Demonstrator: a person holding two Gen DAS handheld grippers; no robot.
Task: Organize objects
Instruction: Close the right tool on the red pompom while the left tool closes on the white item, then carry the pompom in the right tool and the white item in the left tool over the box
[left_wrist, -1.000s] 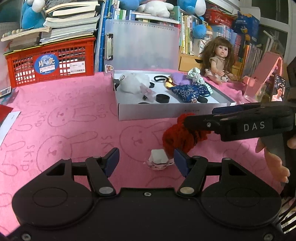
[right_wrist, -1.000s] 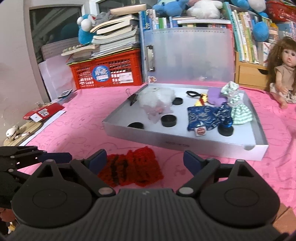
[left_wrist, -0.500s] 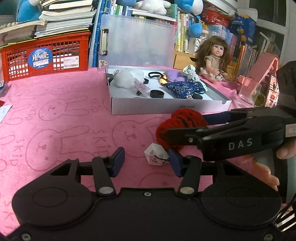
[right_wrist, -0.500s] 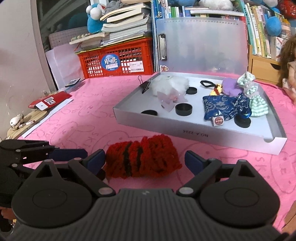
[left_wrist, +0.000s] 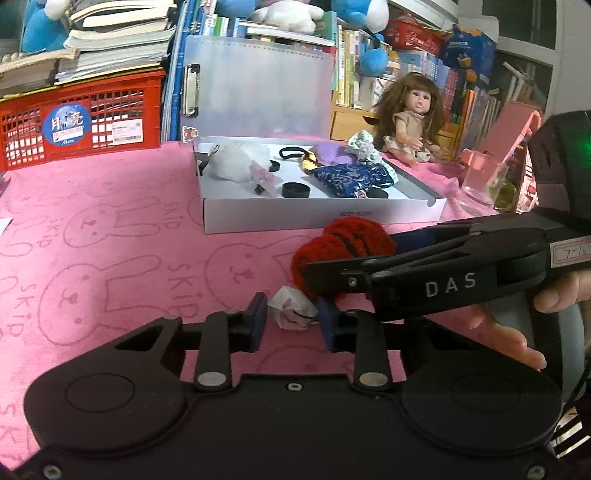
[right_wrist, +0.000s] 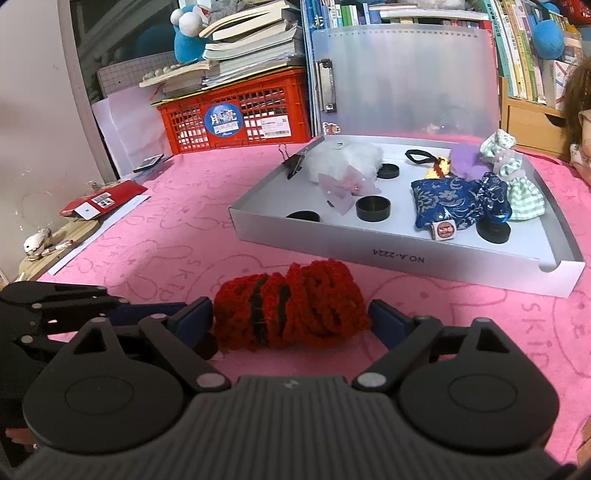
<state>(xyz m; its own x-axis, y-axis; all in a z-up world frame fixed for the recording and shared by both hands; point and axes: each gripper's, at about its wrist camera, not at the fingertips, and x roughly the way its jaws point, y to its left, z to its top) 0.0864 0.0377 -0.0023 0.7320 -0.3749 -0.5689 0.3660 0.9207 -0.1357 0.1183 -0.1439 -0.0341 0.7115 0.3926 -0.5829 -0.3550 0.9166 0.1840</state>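
A small white crumpled packet (left_wrist: 291, 310) lies on the pink cloth, and my left gripper (left_wrist: 291, 322) is closing on it, both blue pads against its sides. Beside it lies a red knitted piece with black stripes (right_wrist: 291, 310), also seen as the red knitted piece (left_wrist: 347, 240) in the left wrist view. My right gripper (right_wrist: 291, 319) straddles the knit with its jaws wide and narrowing, the pads at the knit's two ends without squeezing it. In the left wrist view the right gripper (left_wrist: 354, 258) reaches in from the right. The white box tray (right_wrist: 369, 254) holds pouches and doll clothes.
The tray's clear lid (left_wrist: 258, 85) stands upright behind it. A red crate (left_wrist: 81, 122) with books on top sits back left. A doll (left_wrist: 410, 118) and a glass (left_wrist: 484, 184) stand at the right. A red booklet (right_wrist: 99, 199) and papers lie at the cloth's left edge.
My left jaws have narrowed from wide apart to tight around the small packet. My right jaws have drawn in slightly around the red knit.
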